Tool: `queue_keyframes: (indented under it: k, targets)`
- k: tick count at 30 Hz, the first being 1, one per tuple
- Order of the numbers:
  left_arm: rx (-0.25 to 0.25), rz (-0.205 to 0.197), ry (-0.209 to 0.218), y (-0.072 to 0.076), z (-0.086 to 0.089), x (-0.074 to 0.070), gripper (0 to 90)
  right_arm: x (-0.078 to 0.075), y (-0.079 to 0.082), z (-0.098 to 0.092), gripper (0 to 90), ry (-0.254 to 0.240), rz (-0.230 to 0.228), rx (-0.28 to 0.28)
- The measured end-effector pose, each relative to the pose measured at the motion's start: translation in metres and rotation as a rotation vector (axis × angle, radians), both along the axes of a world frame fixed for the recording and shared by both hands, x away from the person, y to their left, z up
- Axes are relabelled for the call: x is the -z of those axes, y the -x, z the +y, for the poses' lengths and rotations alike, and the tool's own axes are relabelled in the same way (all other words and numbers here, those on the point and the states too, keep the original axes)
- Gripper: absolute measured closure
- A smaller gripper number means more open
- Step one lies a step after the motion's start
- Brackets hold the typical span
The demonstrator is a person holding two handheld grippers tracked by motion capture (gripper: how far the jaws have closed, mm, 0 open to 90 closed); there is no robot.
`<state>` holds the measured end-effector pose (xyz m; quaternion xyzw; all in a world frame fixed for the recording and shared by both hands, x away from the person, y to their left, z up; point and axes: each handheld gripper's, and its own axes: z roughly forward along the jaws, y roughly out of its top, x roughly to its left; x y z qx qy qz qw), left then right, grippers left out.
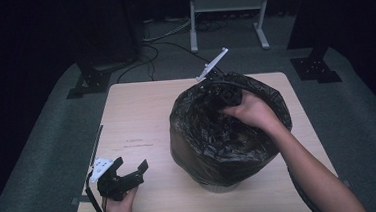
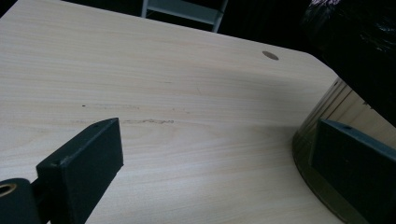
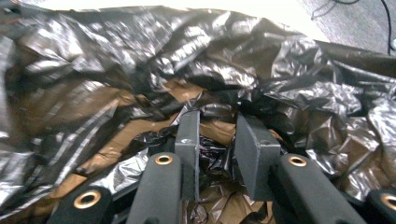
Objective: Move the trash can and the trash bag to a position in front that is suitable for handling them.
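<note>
— Where was the black bin bag (image 1: 213,139) in the high view?

— Right of centre in the frame, lining a bin that stood on the tabletop (image 1: 136,114). Its crumpled film draped over the rim and down the sides.

— And the right gripper (image 1: 224,96)?

— At the upper part of the bag's mouth, reaching down into it, the person's hand just behind. In the right gripper view the bag (image 3: 140,70) lay all round the jaws; they stood a narrow way apart with a fold of film between them. Whether the pads pinched it, I couldn't tell.

— The left gripper (image 1: 130,172)?

— Lower left of the high view, resting low over the tabletop, well apart from the bag. Its jaws stood wide and held nothing.
</note>
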<state>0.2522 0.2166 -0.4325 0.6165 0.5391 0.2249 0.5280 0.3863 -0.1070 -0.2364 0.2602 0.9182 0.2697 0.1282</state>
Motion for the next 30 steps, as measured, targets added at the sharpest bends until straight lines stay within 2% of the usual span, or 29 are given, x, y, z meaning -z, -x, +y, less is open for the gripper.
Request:
queue_keyframes:
  k: [6,12,16,20,26,30]
  targets:
    - [0.003,0.005,-0.004,-0.001,-0.001,0.000,1.8,0.007,-0.002,-0.001,71.1,0.027,0.009,0.002]
    - [0.001,0.003,-0.001,-0.001,-0.002,0.000,1.8,0.011,-0.004,-0.003,70.5,0.023,0.020,0.000]
    - [0.000,0.005,-0.004,-0.001,-0.002,0.001,1.8,0.005,0.001,-0.005,62.5,-0.009,0.039,-0.030]
    - [0.003,0.004,-0.012,-0.001,-0.003,0.001,1.8,-0.004,0.009,-0.010,56.8,-0.045,0.034,-0.055]
    - [0.003,-0.001,-0.013,-0.001,-0.002,0.000,1.8,-0.021,0.017,-0.027,54.3,-0.113,0.014,-0.064]
    - [0.005,-0.004,-0.013,-0.001,-0.002,-0.001,1.8,-0.025,0.021,-0.040,56.6,-0.135,0.036,-0.074]
